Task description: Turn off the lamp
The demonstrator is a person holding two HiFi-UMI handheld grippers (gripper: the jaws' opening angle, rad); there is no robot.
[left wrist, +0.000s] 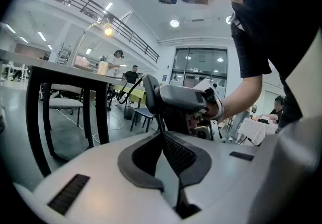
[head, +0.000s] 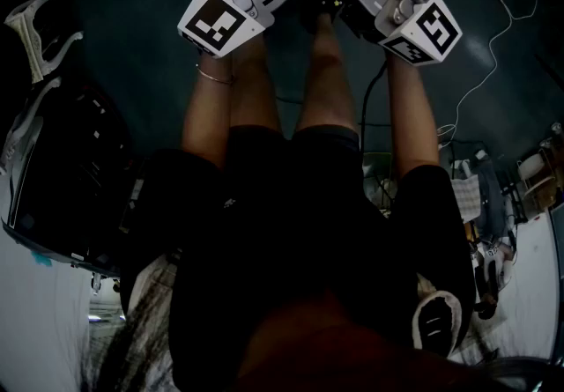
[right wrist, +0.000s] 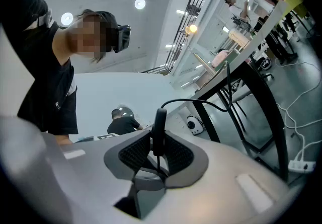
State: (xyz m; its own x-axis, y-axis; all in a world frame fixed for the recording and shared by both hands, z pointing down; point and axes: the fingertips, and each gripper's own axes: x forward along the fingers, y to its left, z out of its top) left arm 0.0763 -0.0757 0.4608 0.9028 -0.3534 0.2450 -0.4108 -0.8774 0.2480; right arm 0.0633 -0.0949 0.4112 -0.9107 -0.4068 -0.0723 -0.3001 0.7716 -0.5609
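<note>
While the lamp [right wrist: 191, 29] glows on the table [right wrist: 262, 107] well apart from the person, the work is done at what seems to be its cord [right wrist: 196, 101]. The right gripper [right wrist: 153, 142] pinches the black inline switch [right wrist: 160, 130] edge-on between its pads, held level to steady it. The left gripper [left wrist: 162, 140], with its pads pressed together into one blunt tip, sits just beside the switch, probably so it can push the button against that brace.

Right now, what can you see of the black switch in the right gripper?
The switch is a slim, black, oblong piece, plastic by its look, standing upright between the pads of the right gripper, which press its two sides. A thin black cable leaves its top and arcs away to the right.
</note>
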